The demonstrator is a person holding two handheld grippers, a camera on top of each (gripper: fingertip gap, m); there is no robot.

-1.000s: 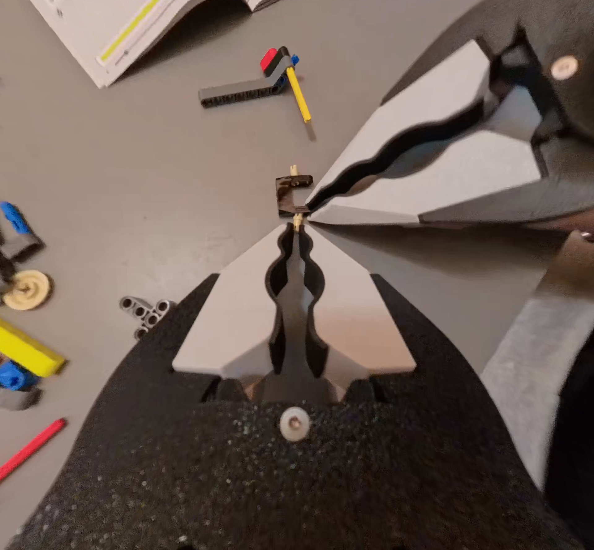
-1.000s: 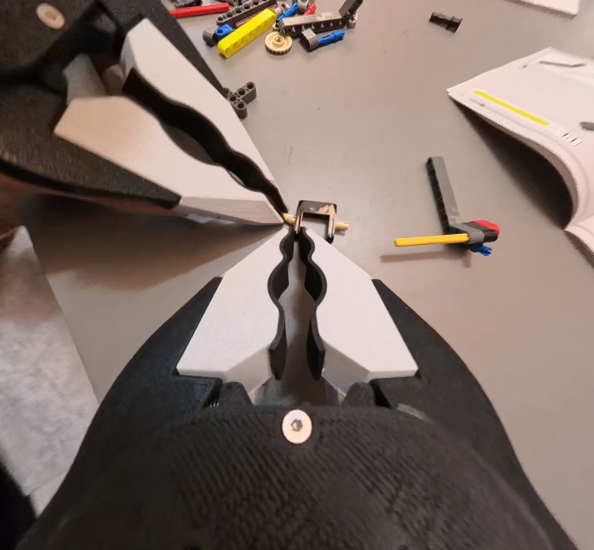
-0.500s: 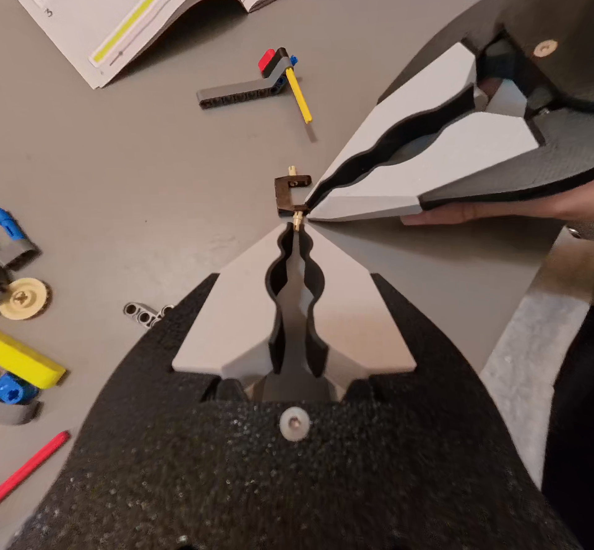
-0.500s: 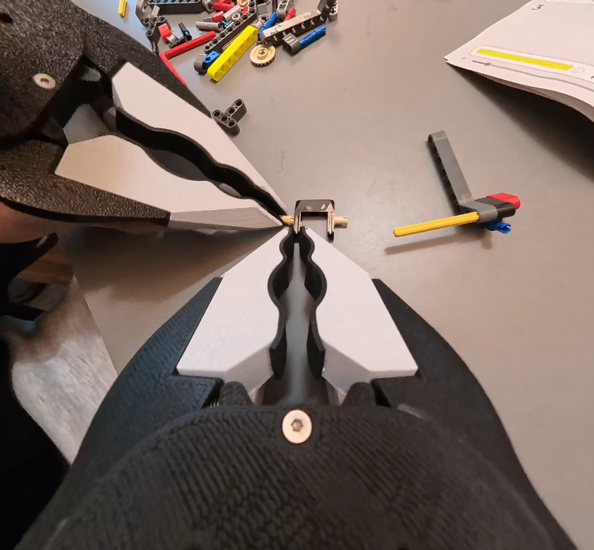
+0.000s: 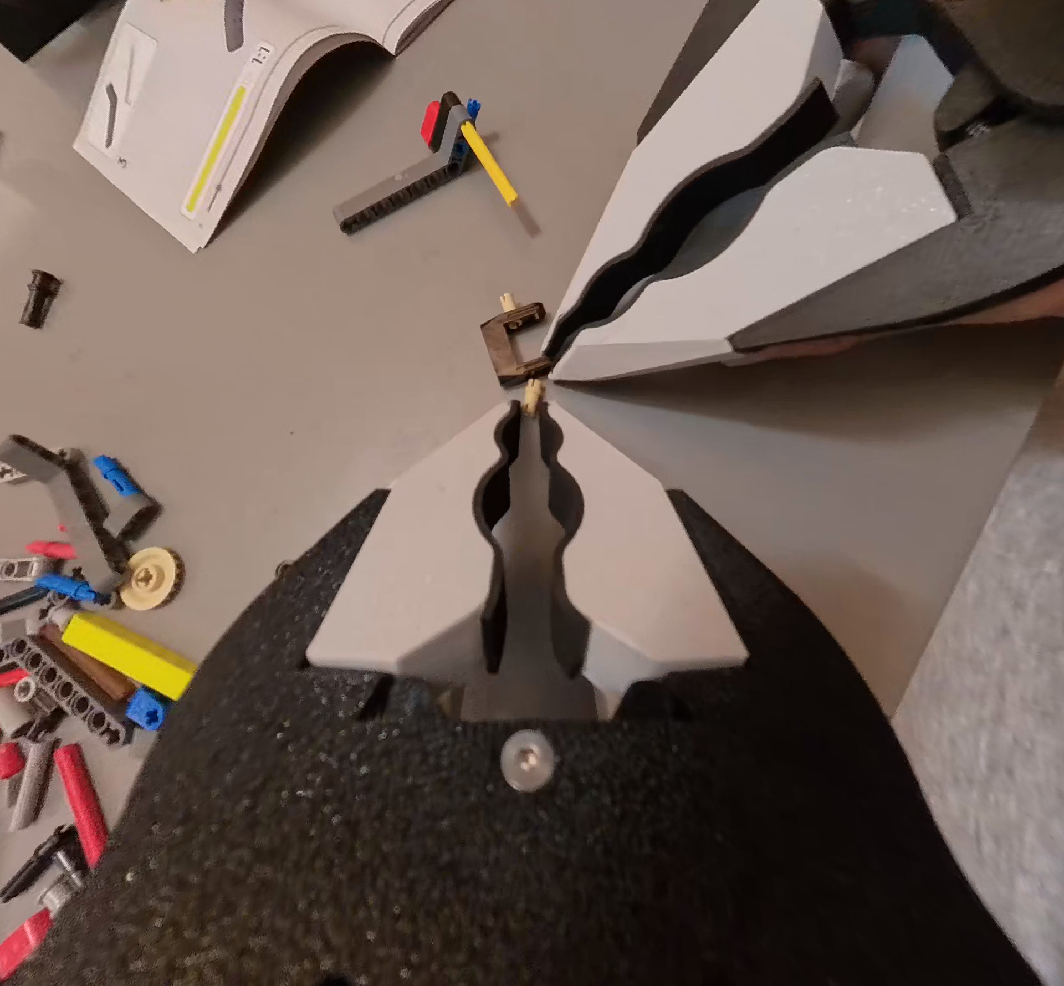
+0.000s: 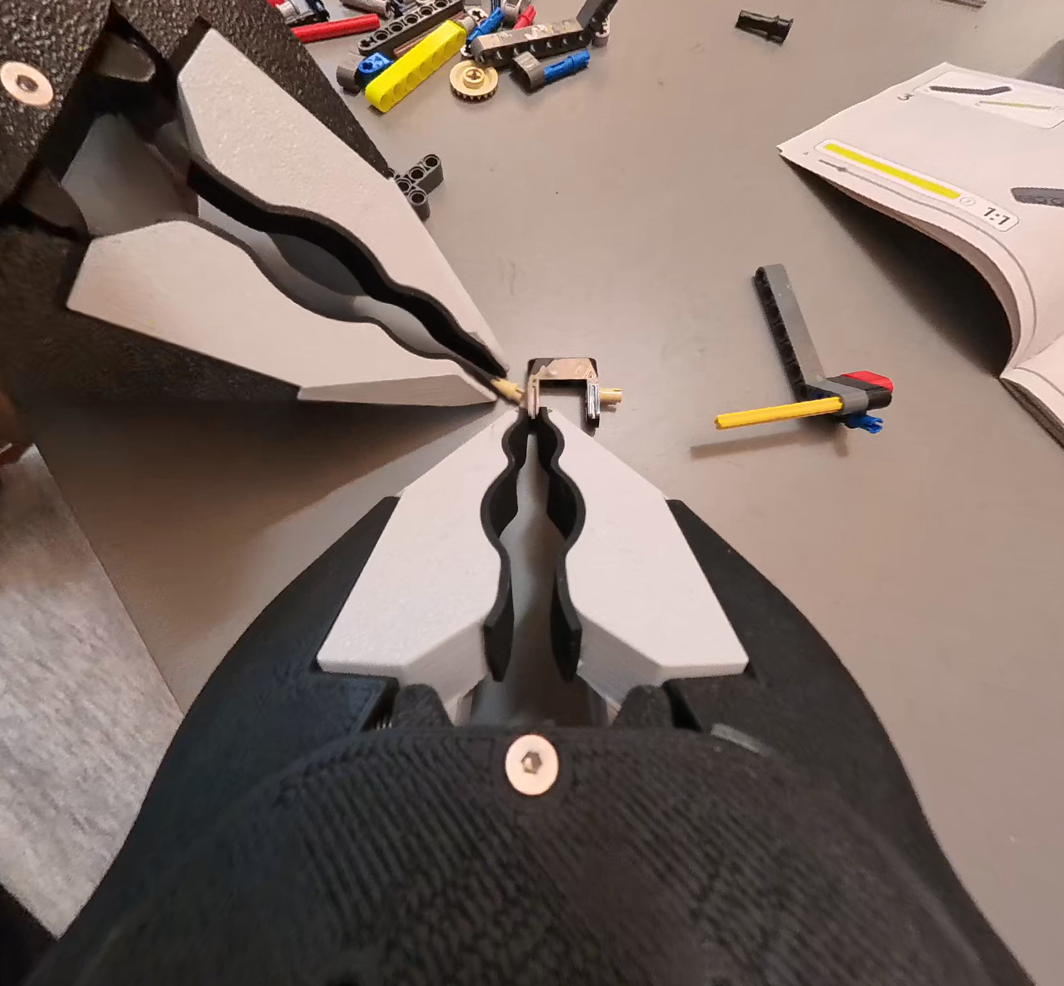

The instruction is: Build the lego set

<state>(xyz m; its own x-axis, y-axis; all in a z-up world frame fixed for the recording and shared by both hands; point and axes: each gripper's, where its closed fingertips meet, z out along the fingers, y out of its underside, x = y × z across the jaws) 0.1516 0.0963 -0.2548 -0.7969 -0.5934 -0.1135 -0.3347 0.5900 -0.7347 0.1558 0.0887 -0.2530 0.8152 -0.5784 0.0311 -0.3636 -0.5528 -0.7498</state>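
L gripper (image 5: pixel 532 408) pinches tan pin (image 5: pixel 534 395); R gripper (image 6: pixel 535 418) clamps black bracket (image 6: pixel 561 378). Pin axis aimed at bracket hole, tips touching.

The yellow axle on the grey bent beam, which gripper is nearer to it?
Right. The right gripper, shut on the black bracket, sits just left of the yellow axle in its own view. The left gripper, pinching a tan pin, lies beyond the bracket.
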